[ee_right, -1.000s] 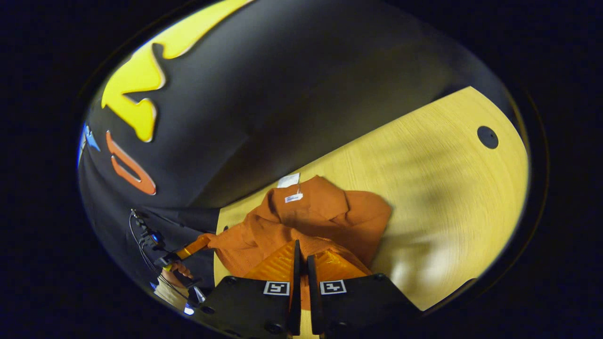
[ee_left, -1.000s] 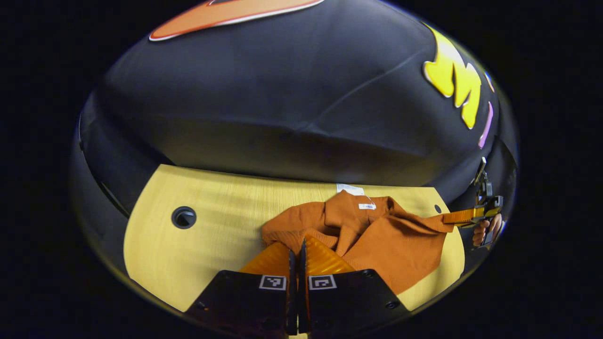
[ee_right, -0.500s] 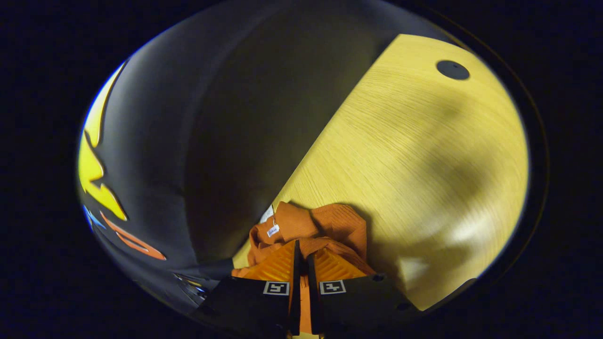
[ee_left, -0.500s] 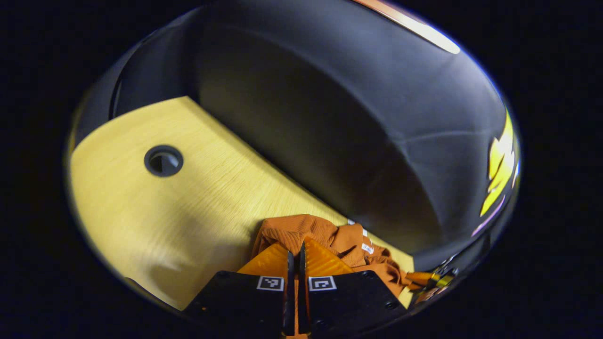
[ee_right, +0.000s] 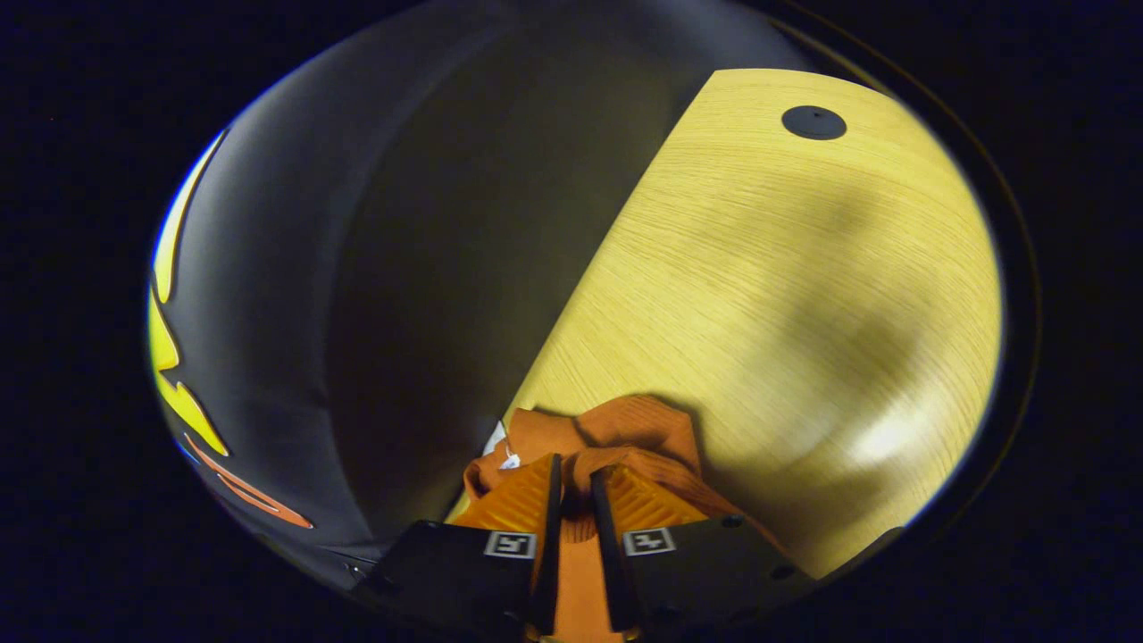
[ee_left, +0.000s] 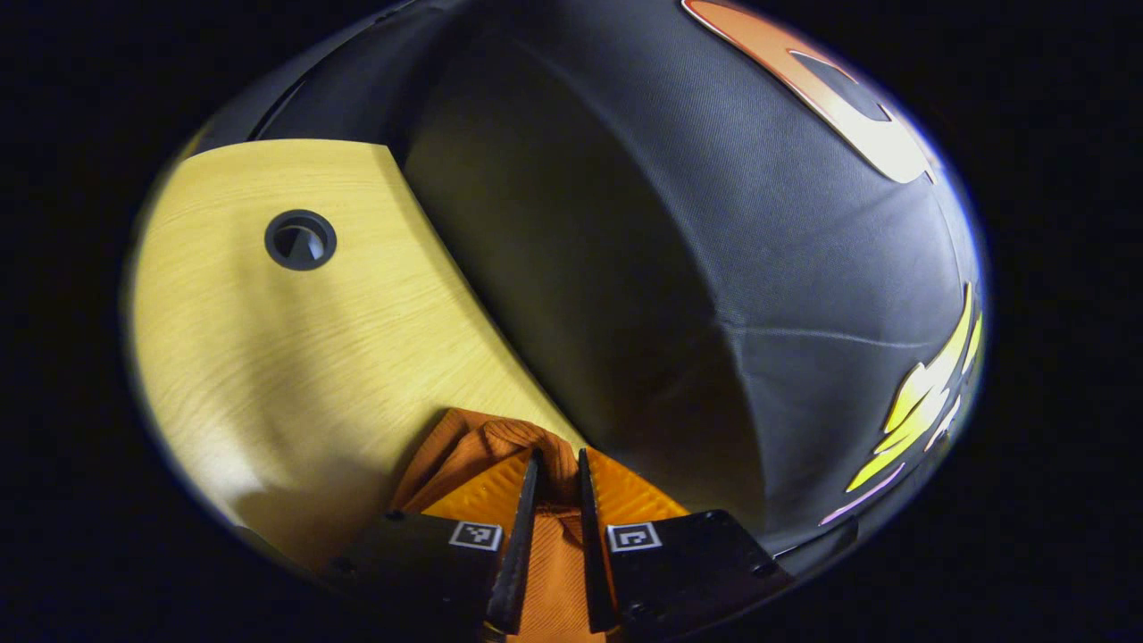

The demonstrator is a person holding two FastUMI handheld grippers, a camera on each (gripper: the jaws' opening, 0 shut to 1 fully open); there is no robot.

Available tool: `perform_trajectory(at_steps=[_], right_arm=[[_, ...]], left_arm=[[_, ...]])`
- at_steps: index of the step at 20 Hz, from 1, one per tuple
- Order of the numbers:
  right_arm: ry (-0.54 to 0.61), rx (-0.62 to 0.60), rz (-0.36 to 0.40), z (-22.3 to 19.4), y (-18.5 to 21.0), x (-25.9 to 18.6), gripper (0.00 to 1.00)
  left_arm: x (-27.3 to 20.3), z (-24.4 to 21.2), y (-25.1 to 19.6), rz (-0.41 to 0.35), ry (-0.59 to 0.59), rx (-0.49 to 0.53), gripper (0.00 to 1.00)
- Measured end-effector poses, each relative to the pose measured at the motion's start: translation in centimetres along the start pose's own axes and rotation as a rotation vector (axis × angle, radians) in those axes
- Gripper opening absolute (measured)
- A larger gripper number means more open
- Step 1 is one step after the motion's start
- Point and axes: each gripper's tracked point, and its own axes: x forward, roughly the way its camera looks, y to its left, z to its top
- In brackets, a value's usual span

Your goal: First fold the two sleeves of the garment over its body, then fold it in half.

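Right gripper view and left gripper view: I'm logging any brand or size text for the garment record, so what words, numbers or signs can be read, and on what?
White tag on the orange garment, at in the right gripper view: too small and blurred to read.
Square coded markers on the right gripper and left gripper: patterns, no letters or numbers.
Wooden table: no text.

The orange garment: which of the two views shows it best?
The right gripper view: there the orange garment lies bunched on the table with its white tag. The left gripper view gives a smaller fold between the fingers.
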Motion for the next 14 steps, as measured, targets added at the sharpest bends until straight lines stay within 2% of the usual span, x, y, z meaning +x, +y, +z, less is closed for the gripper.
perform_trajectory(at_steps=[1,2,3,4,5,6,7,8,9,10,11,14], right_arm=[[0.001,0.008,0.003,0.1,0.2,0.0,0.35],[0.002,0.017,0.016,0.3,0.4,-0.1,0.34],[0.001,0.026,0.029,0.9,0.7,-0.4,0.38],[0.001,0.031,0.037,1.2,0.7,-0.6,0.41],[0.0,0.031,0.04,1.3,0.7,-0.3,0.54],[-0.008,0.021,0.044,1.4,0.8,-0.3,0.54],[-0.016,0.012,0.052,1.3,1.3,0.1,0.61],[-0.03,0.001,0.055,1.7,1.5,0.0,0.69],[-0.053,-0.012,0.06,2.4,1.8,-0.1,0.85],[-0.071,-0.021,0.066,2.9,2.0,-0.3,0.87],[-0.078,-0.022,0.061,3.3,2.2,-0.4,0.87],[-0.088,-0.049,0.048,3.9,2.3,-1.6,0.88]], left_arm=[[0.2,-0.1,-0.2,-0.006,-0.005,-0.015,0.32],[0.4,0.0,-0.3,-0.014,-0.011,-0.033,0.44],[0.4,-0.1,-0.5,-0.022,-0.013,-0.048,0.37],[0.6,-0.1,-0.4,-0.021,-0.016,-0.058,0.77],[0.7,-0.1,0.1,-0.021,-0.018,-0.066,0.68],[0.8,0.1,0.3,-0.019,-0.026,-0.072,0.75],[0.9,0.0,0.5,-0.02,-0.026,-0.072,0.79],[1.1,-0.2,0.6,-0.017,-0.025,-0.068,0.88],[1.3,-0.1,0.8,-0.017,-0.028,-0.07,0.95],[1.4,0.0,0.6,-0.025,-0.033,-0.082,1.0],[1.4,0.1,0.7,-0.033,-0.044,-0.104,0.96],[1.9,0.8,0.1,-0.064,-0.085,-0.207,0.95]])
